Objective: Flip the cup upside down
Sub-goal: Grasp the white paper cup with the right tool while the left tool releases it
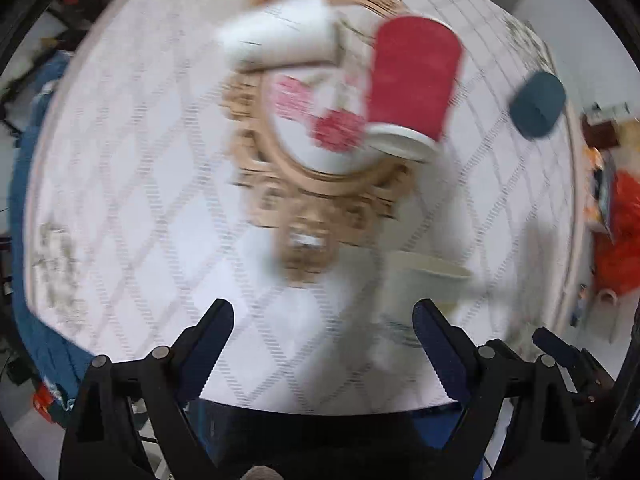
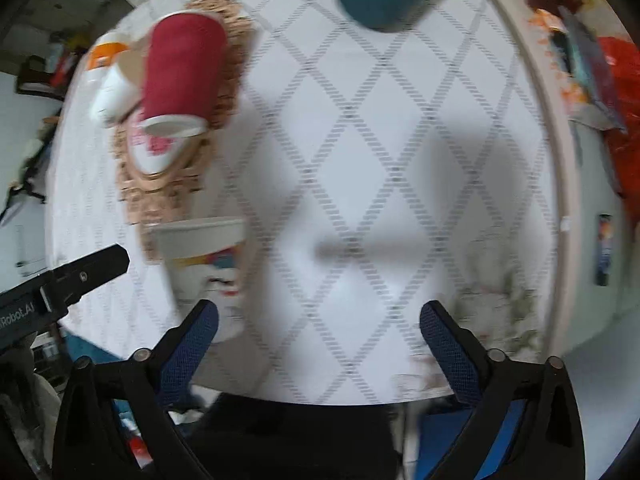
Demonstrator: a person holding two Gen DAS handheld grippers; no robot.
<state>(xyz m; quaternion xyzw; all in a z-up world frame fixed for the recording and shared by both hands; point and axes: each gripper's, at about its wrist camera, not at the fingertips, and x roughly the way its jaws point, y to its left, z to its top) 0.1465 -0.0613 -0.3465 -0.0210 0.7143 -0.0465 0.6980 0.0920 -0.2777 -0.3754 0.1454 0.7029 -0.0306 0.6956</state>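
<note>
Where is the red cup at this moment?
The red cup is upside down on the plate with the woven mat beneath. It is right of centre in the left wrist view and upper left in the right wrist view.

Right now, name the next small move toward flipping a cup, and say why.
Probably ease the right gripper left toward the white cup and centre it between the fingers. Both grippers are open and empty; the left gripper also holds nothing. That cup stands upright, mouth up, just beside the right gripper's left finger, while the red cup already rests mouth down.
</note>
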